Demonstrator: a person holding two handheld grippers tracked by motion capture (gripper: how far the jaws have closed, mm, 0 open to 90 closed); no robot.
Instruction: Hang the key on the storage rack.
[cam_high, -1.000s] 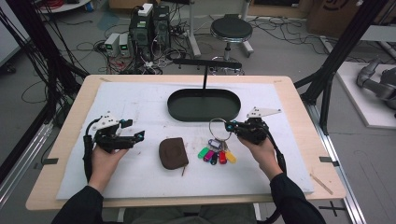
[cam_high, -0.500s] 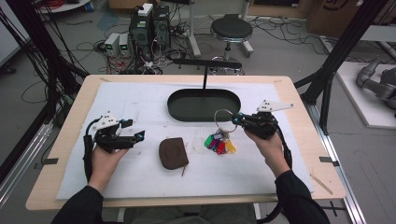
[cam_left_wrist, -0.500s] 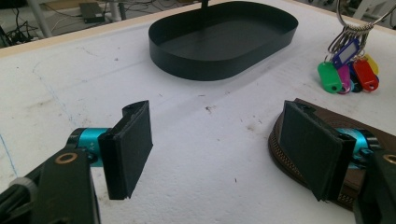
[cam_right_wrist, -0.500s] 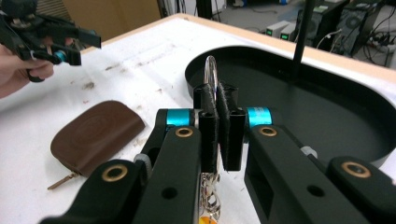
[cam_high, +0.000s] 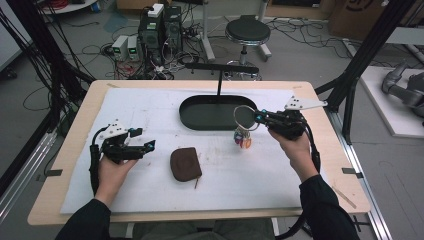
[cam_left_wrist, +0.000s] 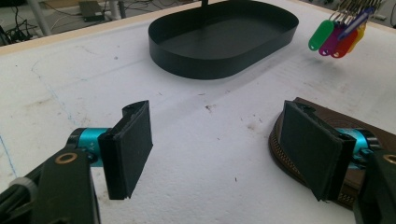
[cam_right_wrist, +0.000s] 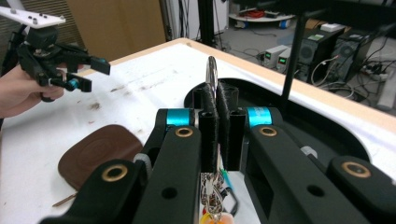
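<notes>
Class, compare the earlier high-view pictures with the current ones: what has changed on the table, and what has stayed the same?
The right gripper, shut on the large metal key ring, has lifted the bunch of coloured key tags off the white mat; they now hang beside the black oval tray. The left gripper, jaws open, the brown zipped leather pouch and the tray stayed put.

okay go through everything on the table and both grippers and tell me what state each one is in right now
Key ring: clamped in the right gripper, tags hanging clear of the table.
Right gripper: shut on the ring.
Left gripper: open, holding nothing.
Brown pouch: lying flat, zipped shut.
Black tray: empty.
</notes>
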